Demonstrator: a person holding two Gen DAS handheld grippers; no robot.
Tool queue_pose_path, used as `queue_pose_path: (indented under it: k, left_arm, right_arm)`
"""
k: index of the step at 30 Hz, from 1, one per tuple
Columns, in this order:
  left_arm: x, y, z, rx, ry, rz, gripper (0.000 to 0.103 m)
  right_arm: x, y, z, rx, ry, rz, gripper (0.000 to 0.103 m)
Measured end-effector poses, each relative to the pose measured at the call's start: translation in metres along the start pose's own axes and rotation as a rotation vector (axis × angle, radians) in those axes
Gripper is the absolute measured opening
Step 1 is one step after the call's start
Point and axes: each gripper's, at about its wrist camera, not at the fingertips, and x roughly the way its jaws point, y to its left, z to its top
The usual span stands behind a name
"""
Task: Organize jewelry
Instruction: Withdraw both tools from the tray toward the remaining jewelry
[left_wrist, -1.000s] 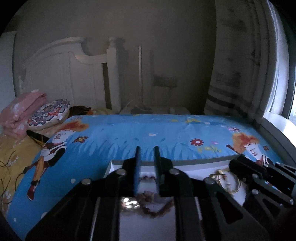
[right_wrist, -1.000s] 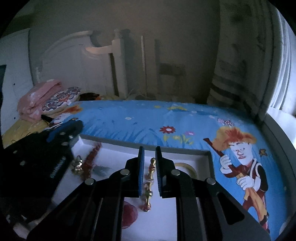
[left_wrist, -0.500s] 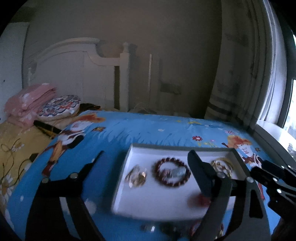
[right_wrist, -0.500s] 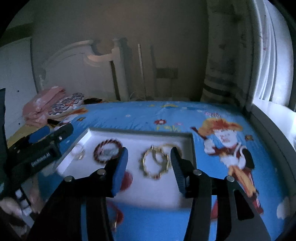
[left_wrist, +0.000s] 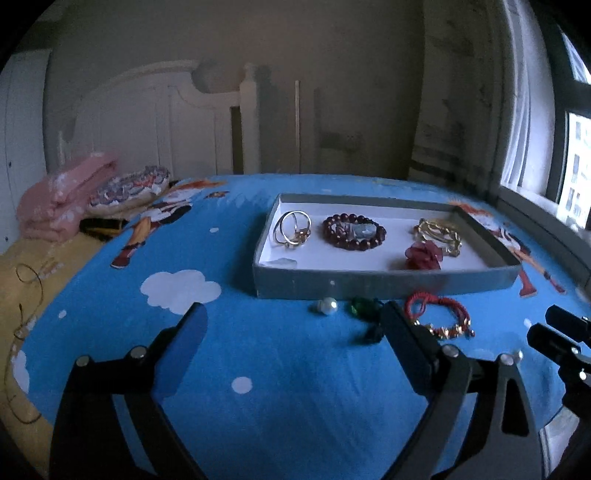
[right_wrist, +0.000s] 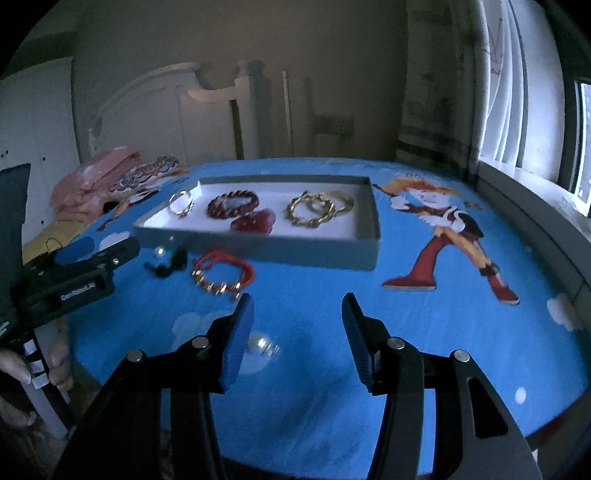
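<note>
A grey tray (left_wrist: 384, 282) (right_wrist: 258, 245) lies on the blue bedspread. It holds silver rings (left_wrist: 291, 229), a dark red bead bracelet (left_wrist: 354, 232) (right_wrist: 232, 204), gold chain bracelets (left_wrist: 439, 232) (right_wrist: 317, 208) and a red flower piece (left_wrist: 423, 255) (right_wrist: 255, 220). In front of it lie a pearl (left_wrist: 327, 305), a green bead (left_wrist: 360, 306) and a red cord bracelet (left_wrist: 439, 315) (right_wrist: 221, 275). Another pearl (right_wrist: 260, 345) lies by my right gripper (right_wrist: 297, 328). My left gripper (left_wrist: 295, 332) is open and empty, pulled back from the tray. The right gripper is open and empty too.
Pink folded cloth (left_wrist: 66, 192) and a patterned cushion (left_wrist: 129, 182) lie at the left by the white headboard (left_wrist: 147, 122). A window sill (right_wrist: 535, 206) runs along the right. The left gripper shows at the left in the right wrist view (right_wrist: 74, 280).
Both grippers opened, let go of the bracelets in the tray, and pulled back and up from it. The bead bracelet and gold bracelets now lie in the tray.
</note>
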Motion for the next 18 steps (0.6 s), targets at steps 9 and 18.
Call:
queue_pose_path:
  k: [9,18]
  left_arm:
    - [0.004,-0.015,-0.006,0.021,0.014,-0.025,0.092]
    - [0.007,-0.008,-0.007,0.021,0.001,0.016,0.092]
  right_arm:
    - [0.007,0.005,-0.012,0.024,0.018,0.036,0.05]
    - [0.022,0.024,0.003,-0.005,0.049,0.06,0.05]
